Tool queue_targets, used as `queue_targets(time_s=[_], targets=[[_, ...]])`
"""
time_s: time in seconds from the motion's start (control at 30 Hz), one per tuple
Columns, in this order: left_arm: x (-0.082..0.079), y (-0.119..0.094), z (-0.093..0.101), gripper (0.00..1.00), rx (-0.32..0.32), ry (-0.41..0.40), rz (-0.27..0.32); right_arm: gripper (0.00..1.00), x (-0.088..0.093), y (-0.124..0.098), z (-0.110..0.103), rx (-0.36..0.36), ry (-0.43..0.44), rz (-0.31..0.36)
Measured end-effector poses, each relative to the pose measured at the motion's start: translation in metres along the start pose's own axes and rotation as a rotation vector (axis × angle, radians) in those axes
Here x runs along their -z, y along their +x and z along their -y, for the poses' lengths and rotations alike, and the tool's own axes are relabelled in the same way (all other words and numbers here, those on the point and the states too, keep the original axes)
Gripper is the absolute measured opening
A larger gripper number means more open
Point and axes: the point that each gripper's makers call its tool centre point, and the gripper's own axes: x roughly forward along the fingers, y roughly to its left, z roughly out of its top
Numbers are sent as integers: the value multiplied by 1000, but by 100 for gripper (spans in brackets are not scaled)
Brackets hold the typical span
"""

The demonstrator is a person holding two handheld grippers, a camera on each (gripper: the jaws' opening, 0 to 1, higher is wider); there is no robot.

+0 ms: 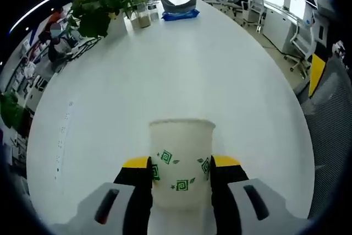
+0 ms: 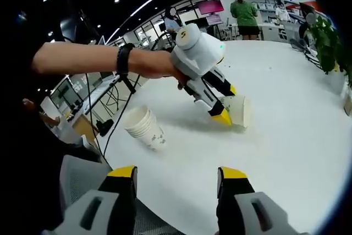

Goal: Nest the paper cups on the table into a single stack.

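A white paper cup (image 1: 181, 160) with green swirl marks stands upright between the yellow-tipped jaws of my left gripper (image 1: 181, 164), which is shut on its sides. In the right gripper view that same left gripper (image 2: 230, 111), held by a person's hand (image 2: 165, 65), grips the cup (image 2: 240, 110) low over the white table (image 2: 286, 136). A nested stack of paper cups (image 2: 144, 127) lies tilted on the table near its edge, to the left. My right gripper (image 2: 176, 177) is open with nothing between its jaws, apart from the stack.
A potted plant (image 1: 102, 9), jars (image 1: 142, 19) and a dark bag on a blue tray (image 1: 179, 6) sit at the table's far end. Office chairs (image 1: 324, 119) line the right side. A grey chair (image 2: 82, 182) stands by the table's edge; a person (image 2: 245, 10) stands far off.
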Motion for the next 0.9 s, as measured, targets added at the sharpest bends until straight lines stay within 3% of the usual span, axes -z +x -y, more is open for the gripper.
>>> queue_targets(time_s=[0.07, 0.37, 0.57, 0.7, 0.77, 0.83, 0.9], targets=[[6, -2, -4, 39, -8, -2, 4, 58, -2, -1, -4, -2, -3, 0], [0, -36, -11, 39, -58, -15, 40, 58, -7, 6, -7, -14, -30, -14], [9, -59, -24, 39, -95, -19, 61, 57, -16, 13, -10, -24, -57, -16], [13, -80, -20, 39, -123, -37, 70, 57, -27, 17, -15, -37, -74, -12], [22, -81, -29, 39, -132, -46, 74, 57, -31, 19, -17, -44, -81, -11], [20, -95, -20, 39, -146, -49, 75, 56, -35, 22, -18, -50, -89, -10], [26, -99, -26, 39, -157, -55, 79, 56, -39, 25, -20, -56, -96, -9]])
